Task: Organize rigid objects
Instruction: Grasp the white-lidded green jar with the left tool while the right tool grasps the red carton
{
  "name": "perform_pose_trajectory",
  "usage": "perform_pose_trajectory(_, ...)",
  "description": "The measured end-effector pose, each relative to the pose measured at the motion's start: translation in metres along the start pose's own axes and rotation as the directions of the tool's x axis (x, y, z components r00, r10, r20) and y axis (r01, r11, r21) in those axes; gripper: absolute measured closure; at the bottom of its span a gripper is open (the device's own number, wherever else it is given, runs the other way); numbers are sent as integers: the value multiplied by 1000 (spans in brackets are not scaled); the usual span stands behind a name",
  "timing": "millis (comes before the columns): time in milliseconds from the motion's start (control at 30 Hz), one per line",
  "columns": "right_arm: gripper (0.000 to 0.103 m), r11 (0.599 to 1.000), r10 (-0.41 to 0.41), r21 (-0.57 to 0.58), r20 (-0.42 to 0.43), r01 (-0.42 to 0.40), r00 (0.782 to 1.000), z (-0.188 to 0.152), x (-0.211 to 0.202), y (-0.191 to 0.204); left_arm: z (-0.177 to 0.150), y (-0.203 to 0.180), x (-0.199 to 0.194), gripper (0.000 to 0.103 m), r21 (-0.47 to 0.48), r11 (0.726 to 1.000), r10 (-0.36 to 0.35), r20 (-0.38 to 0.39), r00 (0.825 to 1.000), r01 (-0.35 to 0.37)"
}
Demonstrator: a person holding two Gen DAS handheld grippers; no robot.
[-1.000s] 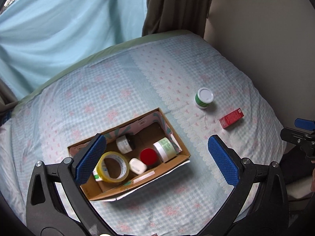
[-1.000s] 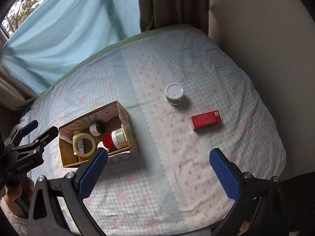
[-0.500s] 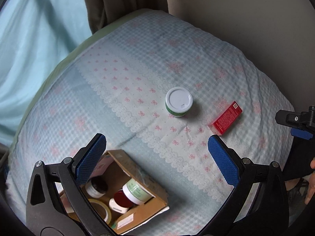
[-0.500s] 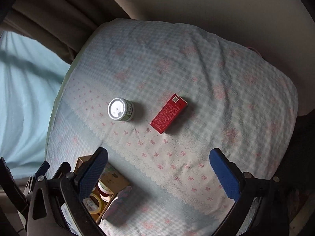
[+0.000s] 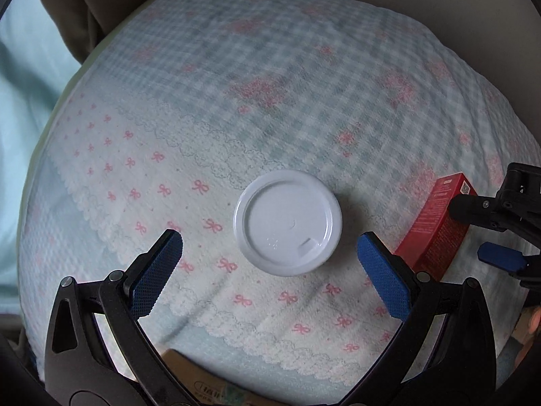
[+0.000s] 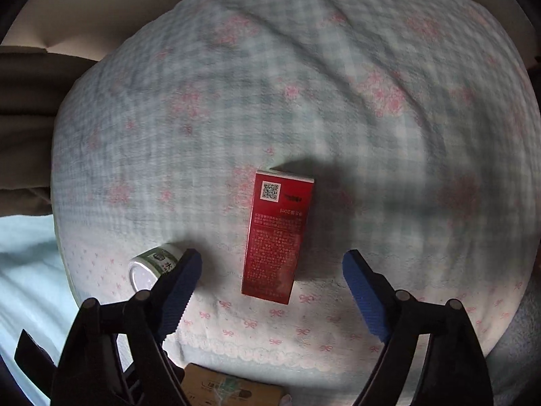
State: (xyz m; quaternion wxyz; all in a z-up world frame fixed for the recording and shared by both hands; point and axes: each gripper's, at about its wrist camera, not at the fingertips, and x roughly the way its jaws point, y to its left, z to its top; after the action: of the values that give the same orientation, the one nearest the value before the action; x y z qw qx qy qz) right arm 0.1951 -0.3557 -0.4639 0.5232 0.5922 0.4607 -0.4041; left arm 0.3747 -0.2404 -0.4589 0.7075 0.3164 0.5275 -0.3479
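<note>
The left tongs (image 5: 268, 248) are spread wide and hold nothing, their blue pads (image 5: 154, 275) standing to either side of a white-lidded jar (image 5: 287, 221) that sits upright on the bed (image 5: 270, 84). Seen from the left wrist, the jar's round lid fills the gap between the pads, with clear space on both sides, so neither pad touches it. The right tongs (image 6: 272, 269) are likewise released and empty, hanging over a red box (image 6: 275, 237) that lies flat on the checked bedspread with its printed face and a small code square up. The box's near end lies between the right pads (image 6: 367, 296), with a gap on each side.

The jar and the box lie near each other on the bed: in the left wrist view the red box (image 5: 436, 223) shows just beyond the left tongs' right-hand pad, partly covered by the black frame of the right tongs (image 5: 500, 230) coming in from the edge. In the right wrist view the jar (image 6: 154, 265), with its green label, peeks out beside the right tongs' left-hand pad.

The edge of a cardboard box (image 6: 223, 387) shows at the bottom of both views, below the lace-trimmed band of bow-printed cloth (image 5: 142, 176). A brown curtain (image 6: 23, 118) hangs beyond the bed.
</note>
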Motion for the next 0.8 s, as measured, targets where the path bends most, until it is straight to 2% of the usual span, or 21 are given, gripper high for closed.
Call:
perform_pose_trajectory(200, 43, 998, -28, 64, -18, 29, 999, 5, 24, -2, 2, -1, 33, 1, -1, 1000, -17, -33, 999, 17)
perform_pose_trajectory(300, 46, 994, -46, 96, -39, 49, 998, 7, 33, -5, 3, -4, 42, 3, 10, 1000, -16, -32, 999, 17)
perform_pose_trajectory(367, 49, 993, -68, 89, -59, 73, 996, 9, 40, -2, 3, -6, 48, 11, 17, 1000, -12, -39, 999, 13)
perform_pose_trajectory(400, 54, 993, -87, 76, -66, 92, 994, 9, 43, 0, 3, -7, 51, 18, 19, 1000, -12, -47, 999, 12)
perform_pose_trajectory(467, 63, 993, -96, 55, -73, 100, 993, 9, 47, 5, 4, -7, 55, 27, 1, 999, -44, -67, 997, 44)
perform_pose_trajectory(500, 63, 993, -104, 51, -76, 108, 992, 8, 48, 6, 7, -1, 60, 35, -9, 998, -65, -68, 996, 65)
perform_pose_trajectory(800, 64, 996, -77, 48, -87, 81, 993, 10, 45, 4, 9, -9, 55, 35, -3, 998, -57, -51, 997, 57)
